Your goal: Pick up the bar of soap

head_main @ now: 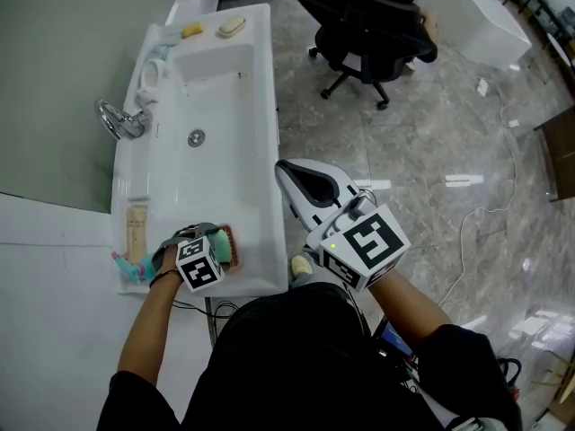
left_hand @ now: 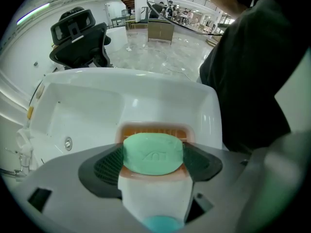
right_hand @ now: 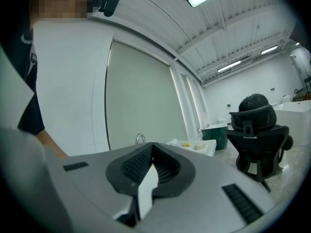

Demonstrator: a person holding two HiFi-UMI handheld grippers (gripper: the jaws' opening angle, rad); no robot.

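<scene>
Clutter first: a white sink (head_main: 225, 106) is filling the left of the head view, with one faucet (head_main: 121, 119) sticking out on its left side and one drain (head_main: 196, 137) lying in the basin. Two small bars are sitting just beside each other at the sink's far end, a yellow bar (head_main: 192, 31) and a beige bar (head_main: 232, 27). A beige tube (head_main: 137, 232) is lying on the near left ledge, with a teal object (head_main: 130, 268) beside it. One black office chair (head_main: 368, 25) is standing on the marble floor, well apart from the sink.

Now the left gripper (head_main: 223, 251) is reaching over the sink's near end, its jaws clamping the bar of soap (left_hand: 153, 153) — black pads pressing on both sides. That bar is looking mint green, a rounded oval with a stamped mark on its side. It is sitting over an orange soap dish (left_hand: 153, 130), though whether it is touching the dish, I cannot tell.

Over the floor, the right gripper (right_hand: 152, 152) is hanging to the sink's right — jaws pressed together, gripping nothing.
</scene>
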